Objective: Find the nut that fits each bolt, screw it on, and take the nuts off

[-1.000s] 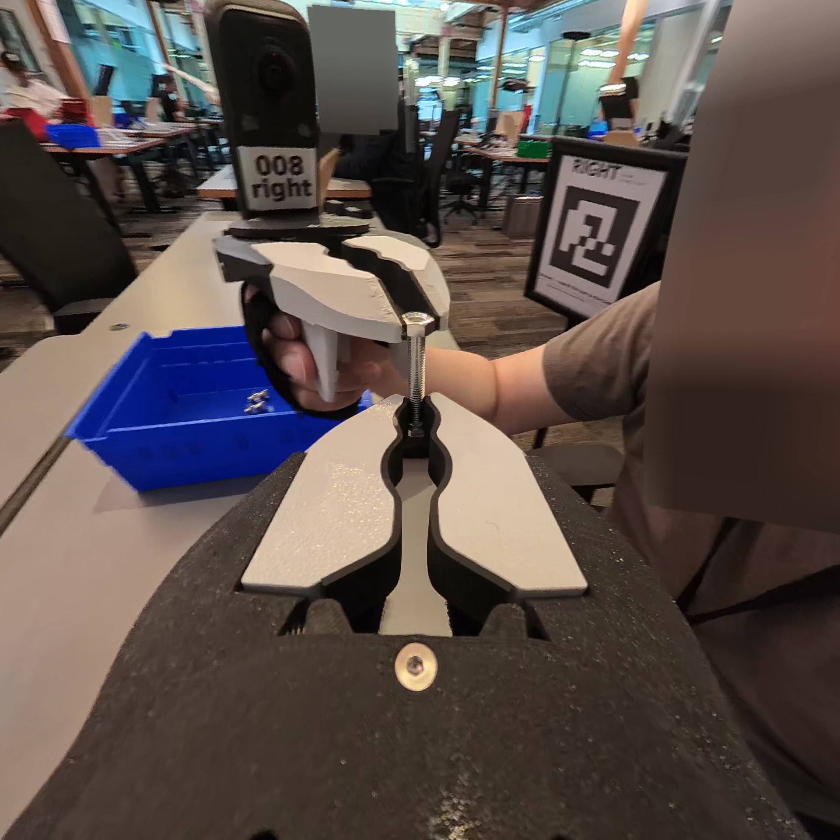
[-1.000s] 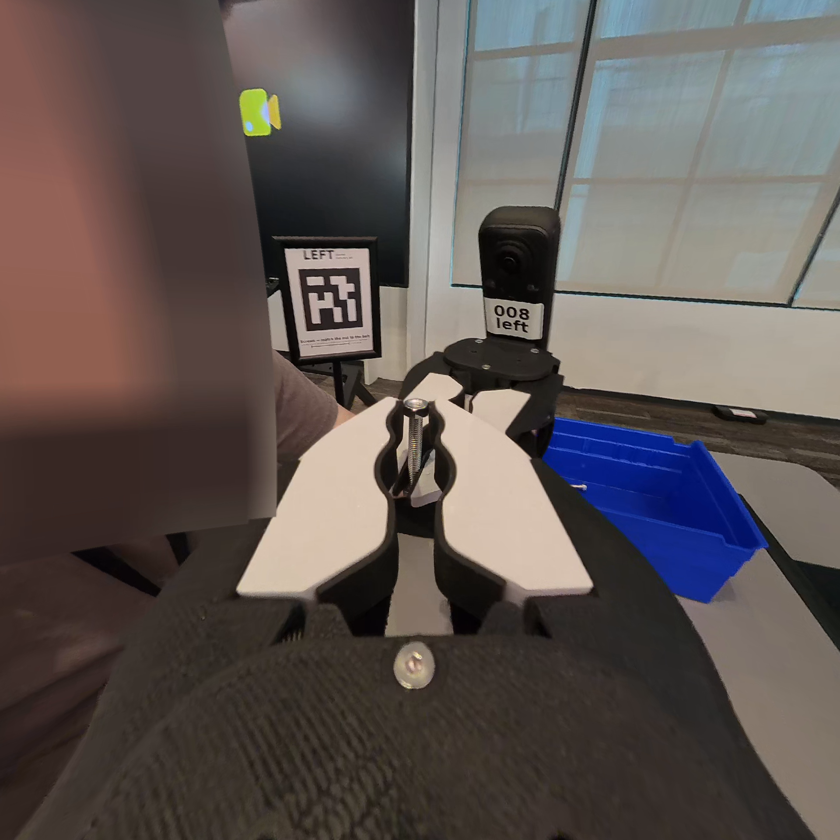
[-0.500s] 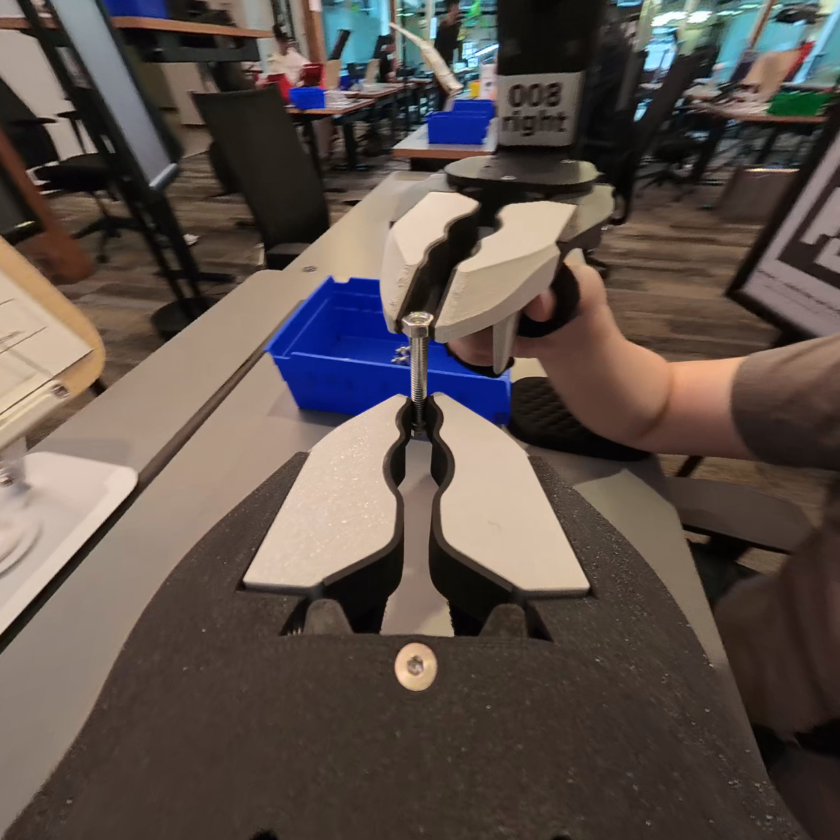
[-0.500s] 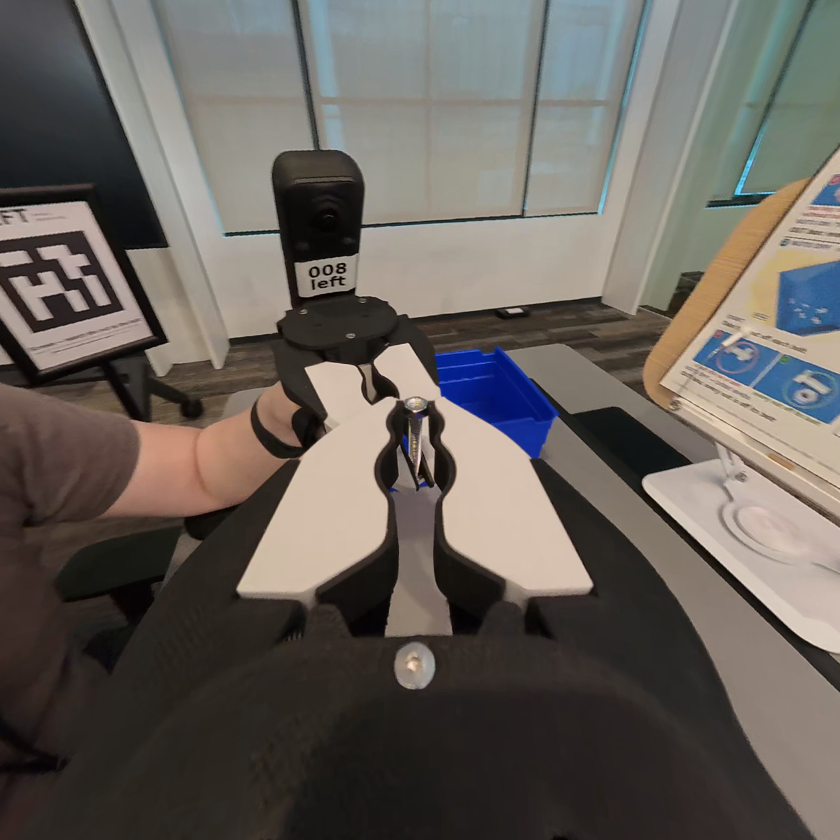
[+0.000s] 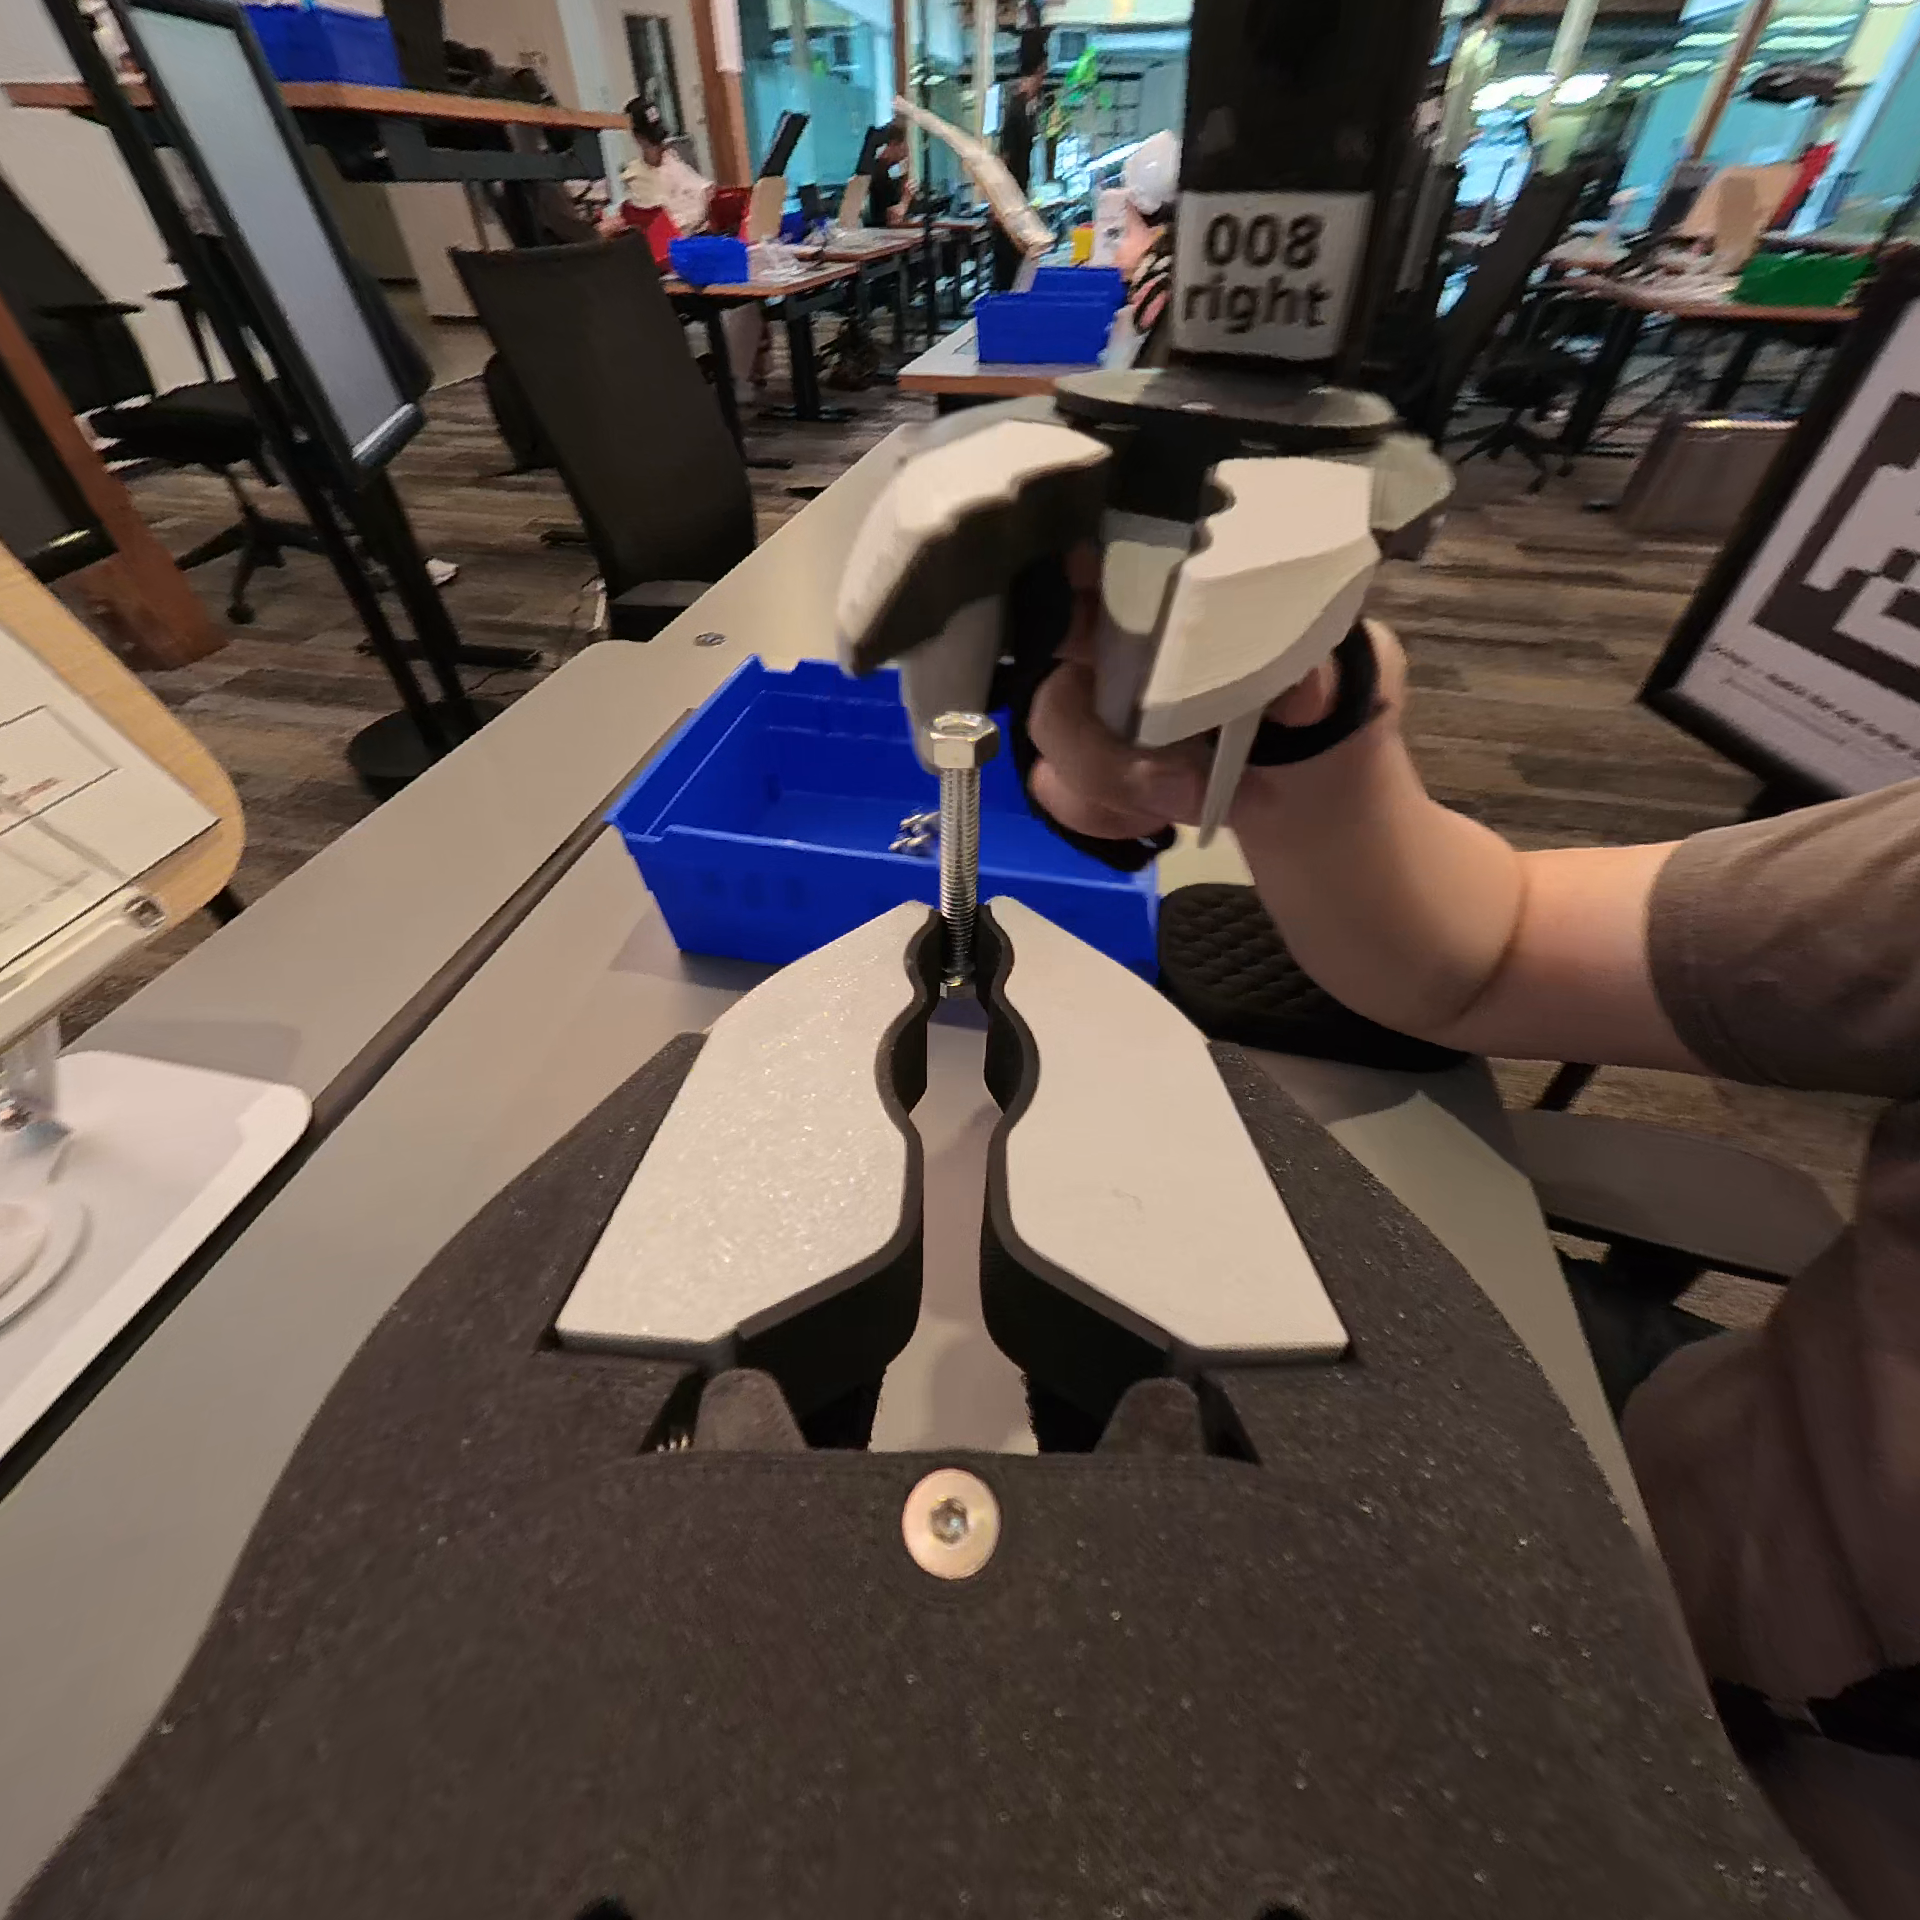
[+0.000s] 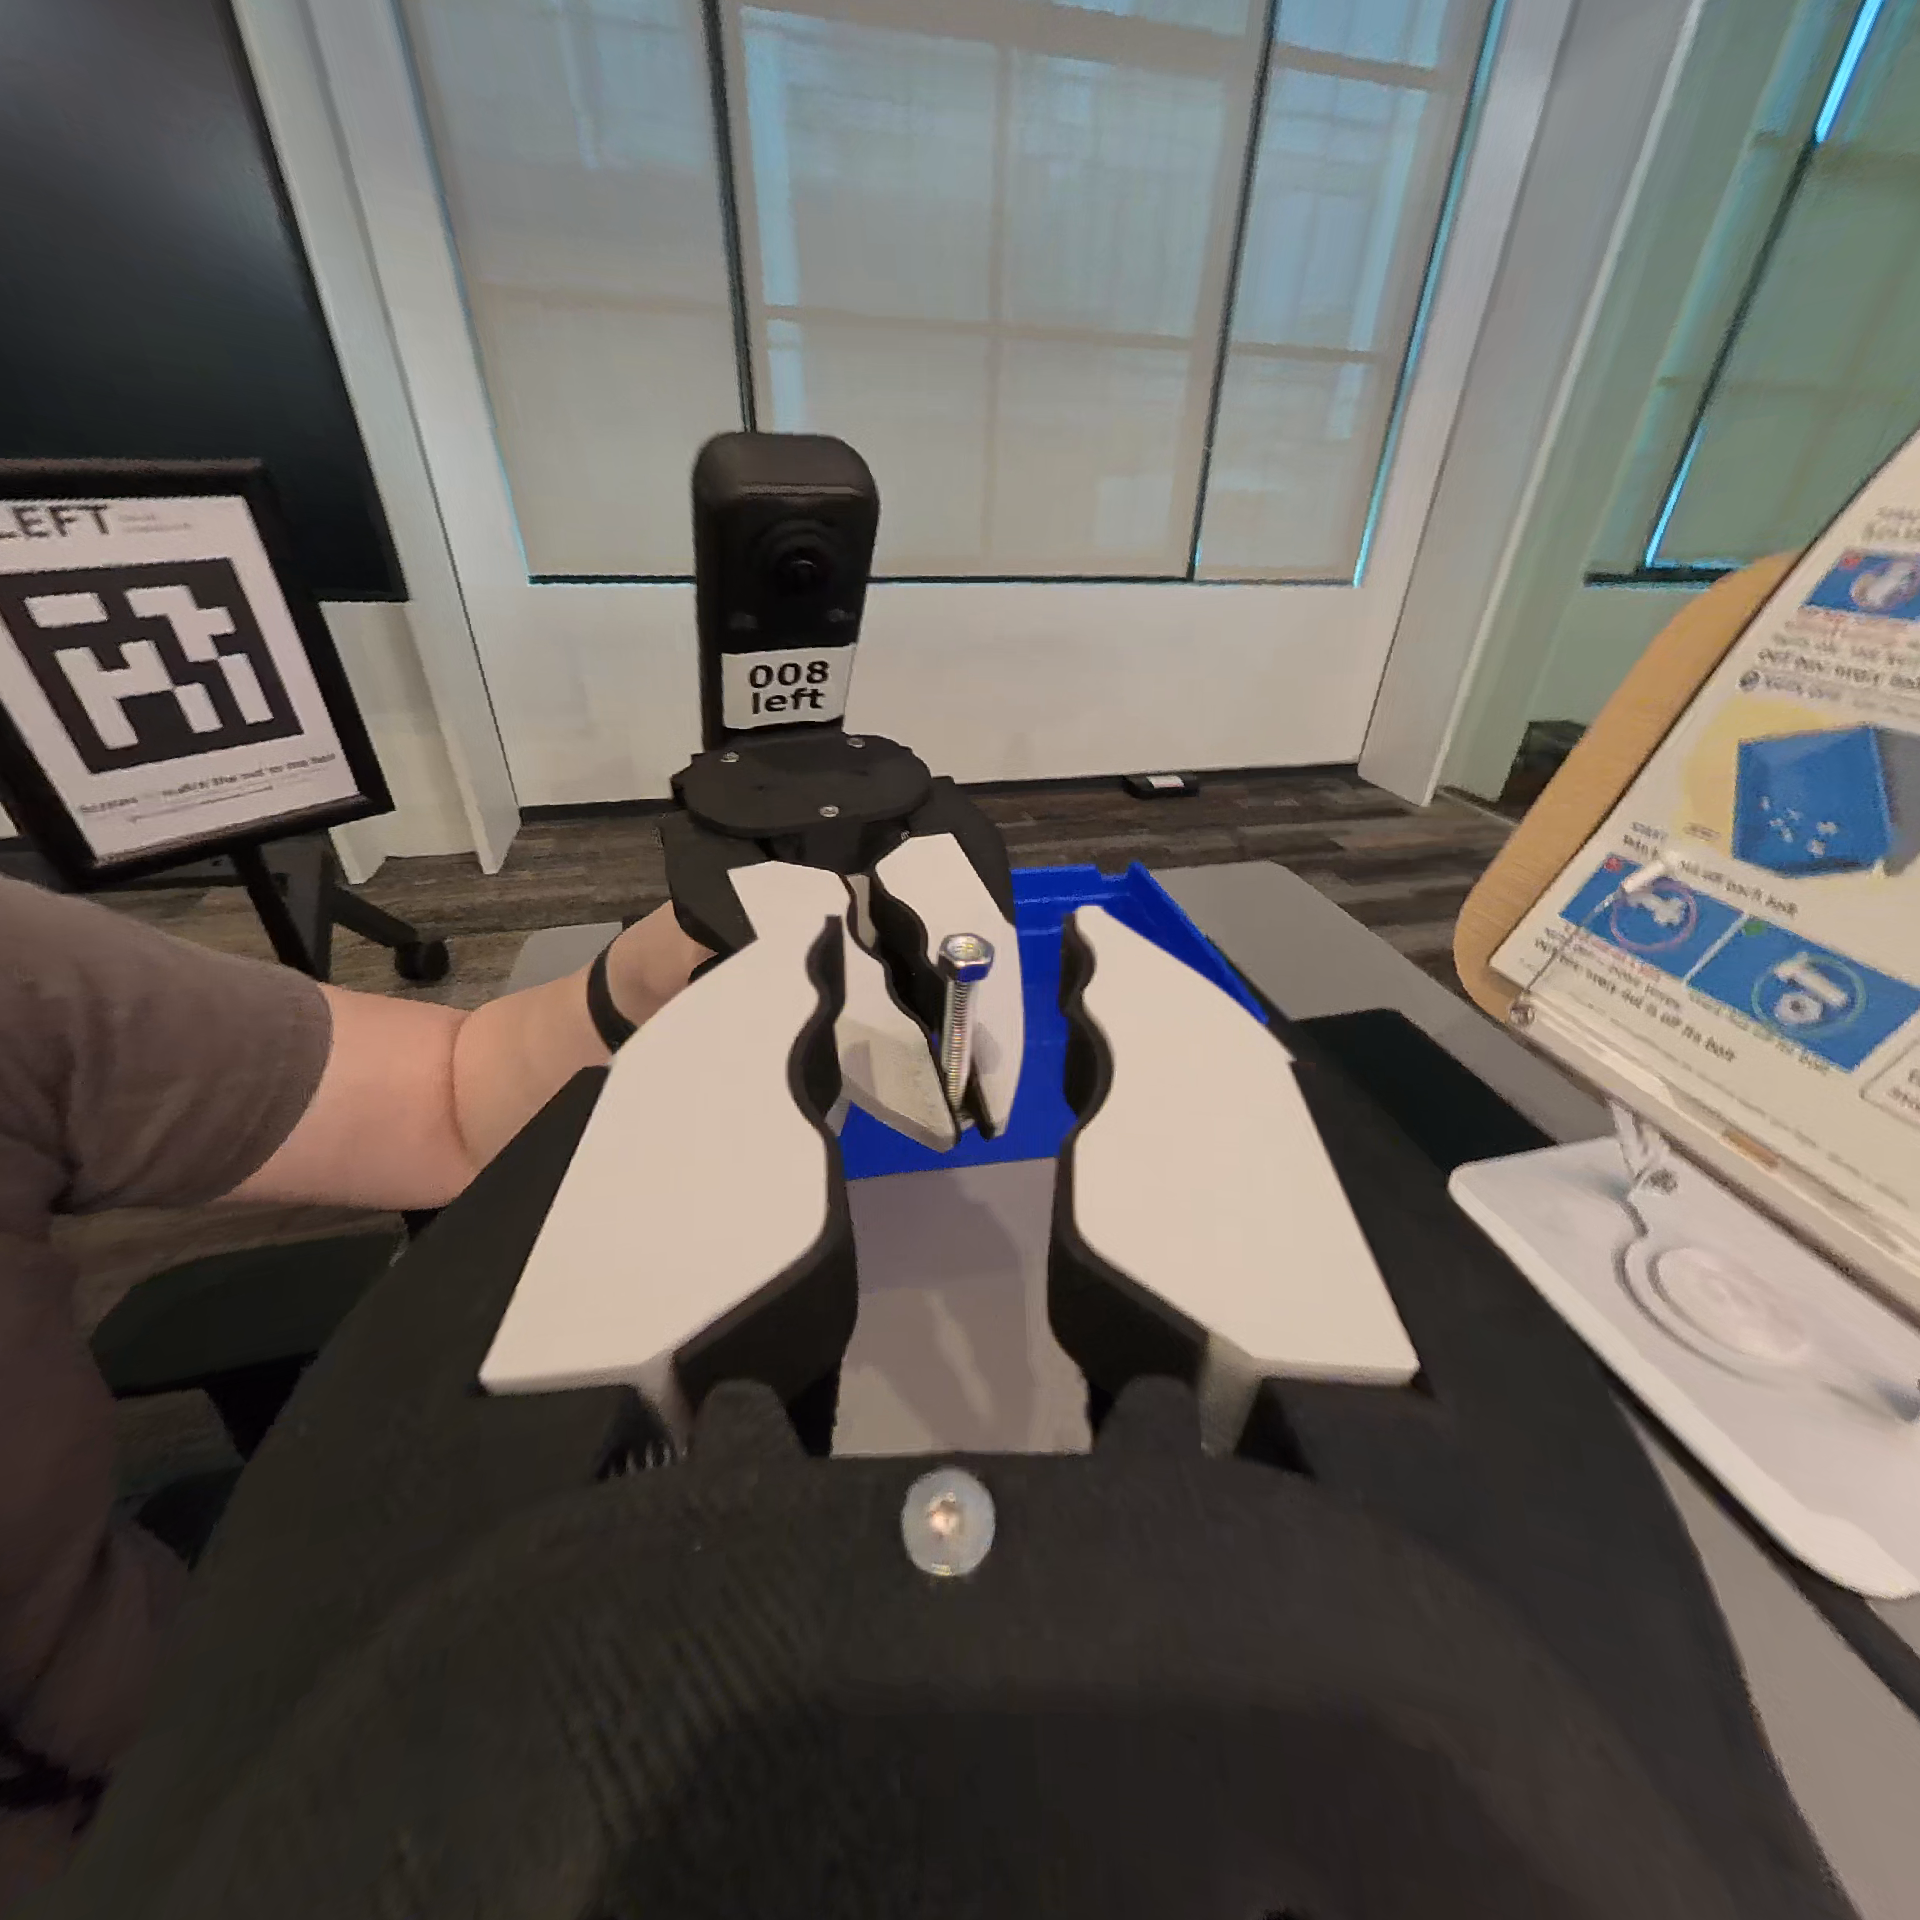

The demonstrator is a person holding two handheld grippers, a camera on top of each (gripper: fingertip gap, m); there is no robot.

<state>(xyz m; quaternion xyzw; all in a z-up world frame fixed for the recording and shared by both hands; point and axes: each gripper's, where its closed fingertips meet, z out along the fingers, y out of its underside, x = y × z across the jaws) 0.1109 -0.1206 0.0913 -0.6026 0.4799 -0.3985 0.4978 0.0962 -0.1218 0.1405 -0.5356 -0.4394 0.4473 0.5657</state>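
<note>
The left hand-held gripper (image 5: 958, 940) is seen closed on the lower end of a bolt (image 5: 960, 831), which is held upright between its fingertips with the hex head on top. A nut appears to sit on the thread just at the fingertips, though this cannot be told for sure. The right hand-held gripper (image 6: 945, 971) is held with its jaws spread wide and nothing between them; in the left wrist view its fingers (image 5: 966, 540) are seen just above and around the bolt head, apart from it. Behind the bolt a blue bin (image 5: 727, 873) is set on the grey desk (image 5: 416, 997), with a few small metal parts (image 5: 914, 831) lying inside. An instruction card (image 6: 1756, 914) is stood on a white base at the desk's edge.
</note>
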